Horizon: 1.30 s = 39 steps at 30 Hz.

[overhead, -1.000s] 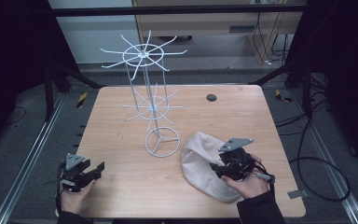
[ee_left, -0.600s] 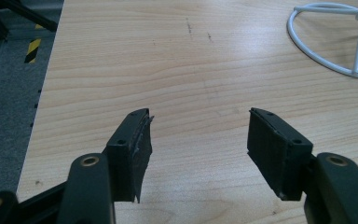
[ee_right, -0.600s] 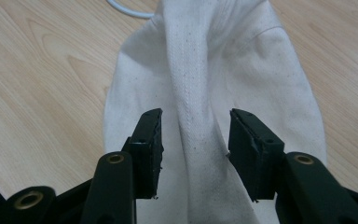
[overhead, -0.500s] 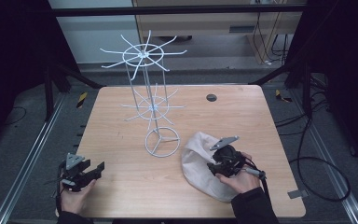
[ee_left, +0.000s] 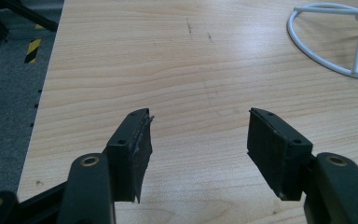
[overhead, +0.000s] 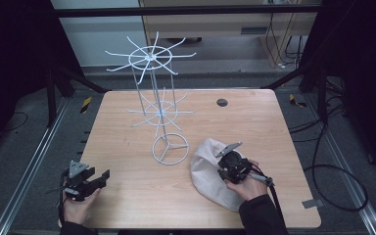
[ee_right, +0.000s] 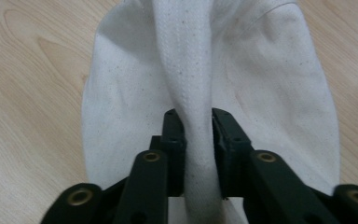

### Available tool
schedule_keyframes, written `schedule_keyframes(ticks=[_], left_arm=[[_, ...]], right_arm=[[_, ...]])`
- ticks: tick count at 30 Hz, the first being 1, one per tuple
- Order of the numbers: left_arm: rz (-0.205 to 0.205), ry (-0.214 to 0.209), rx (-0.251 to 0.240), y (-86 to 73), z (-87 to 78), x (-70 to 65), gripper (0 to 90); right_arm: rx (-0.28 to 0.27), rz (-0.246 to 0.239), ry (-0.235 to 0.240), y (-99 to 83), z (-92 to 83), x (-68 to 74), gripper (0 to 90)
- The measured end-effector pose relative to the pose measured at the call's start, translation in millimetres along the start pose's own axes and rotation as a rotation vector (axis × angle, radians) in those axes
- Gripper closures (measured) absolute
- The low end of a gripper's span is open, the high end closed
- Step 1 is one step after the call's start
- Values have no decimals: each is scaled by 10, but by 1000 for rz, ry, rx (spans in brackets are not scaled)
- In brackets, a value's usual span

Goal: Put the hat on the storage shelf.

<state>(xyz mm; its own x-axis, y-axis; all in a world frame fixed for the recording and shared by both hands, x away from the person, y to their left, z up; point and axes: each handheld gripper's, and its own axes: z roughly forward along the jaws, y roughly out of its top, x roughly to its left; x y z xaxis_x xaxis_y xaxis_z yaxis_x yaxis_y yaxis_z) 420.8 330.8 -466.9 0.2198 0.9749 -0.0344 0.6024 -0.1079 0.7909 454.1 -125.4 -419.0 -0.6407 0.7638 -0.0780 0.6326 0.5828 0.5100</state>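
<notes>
A white cloth bag [overhead: 204, 169] lies crumpled on the wooden table [overhead: 254, 127] at the front right. A raised band of its fabric [ee_right: 186, 70] runs up between my right gripper's jaws. My right gripper [ee_right: 198, 116] has just been closing and now pinches that band, its pads pressed on both sides. From above, the right gripper [overhead: 223, 169] rests on top of the bag, held by a hand. My left gripper [overhead: 103, 177] sits at the front left corner, open with bare wood between its jaws [ee_left: 198, 123].
A tall white wire rack [overhead: 152, 88] with two tiers of spokes stands mid-table on a ring base [overhead: 170, 149], just left of the bag; the ring [ee_left: 326, 60] also lies ahead of my left gripper. A small black disc [overhead: 222, 102] sits near the far edge.
My right gripper came down and slightly left onto the bag, and its jaws drew together on the fabric band. The left gripper stayed where it was.
</notes>
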Motion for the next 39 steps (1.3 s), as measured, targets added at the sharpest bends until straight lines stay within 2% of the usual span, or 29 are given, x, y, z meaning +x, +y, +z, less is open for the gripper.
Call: schedule_keyframes(ticks=[6,11,17,20,21,22,25,26,28,30,31,38,39], left_arm=[[1,1,2,1,2,-4,398],[1,1,2,0,1,0,398],[1,3,2,1,2,-1,398],[2,2,3,0,3,-3,398],[2,2,3,0,3,-3,398],[2,2,3,0,3,-2,398],[0,3,2,0,2,0,398],[0,5,3,0,2,1,398],[1,5,3,0,2,1,398],[0,4,3,1,3,0,398],[0,4,2,1,2,-1,398],[1,3,-1,-1,-5,-4,398],[1,3,-1,-1,-5,-4,398]], right_arm=[[-4,12,-2,-12,-3,-5,859],[-14,13,0,-21,-29,-6,868],[-59,15,4,-39,-115,-12,872],[-109,14,11,-73,-188,-19,874],[-109,14,11,-73,-188,-19,874],[-141,18,12,-95,-233,-34,875],[-168,29,17,-114,-275,-43,875],[-208,35,25,-141,-330,-67,875],[-249,45,35,-170,-379,-82,876],[-263,49,38,-180,-396,-88,876],[-301,55,40,-205,-446,-104,876],[-418,86,38,-279,-599,-188,877],[-418,86,38,-279,-599,-188,877]])
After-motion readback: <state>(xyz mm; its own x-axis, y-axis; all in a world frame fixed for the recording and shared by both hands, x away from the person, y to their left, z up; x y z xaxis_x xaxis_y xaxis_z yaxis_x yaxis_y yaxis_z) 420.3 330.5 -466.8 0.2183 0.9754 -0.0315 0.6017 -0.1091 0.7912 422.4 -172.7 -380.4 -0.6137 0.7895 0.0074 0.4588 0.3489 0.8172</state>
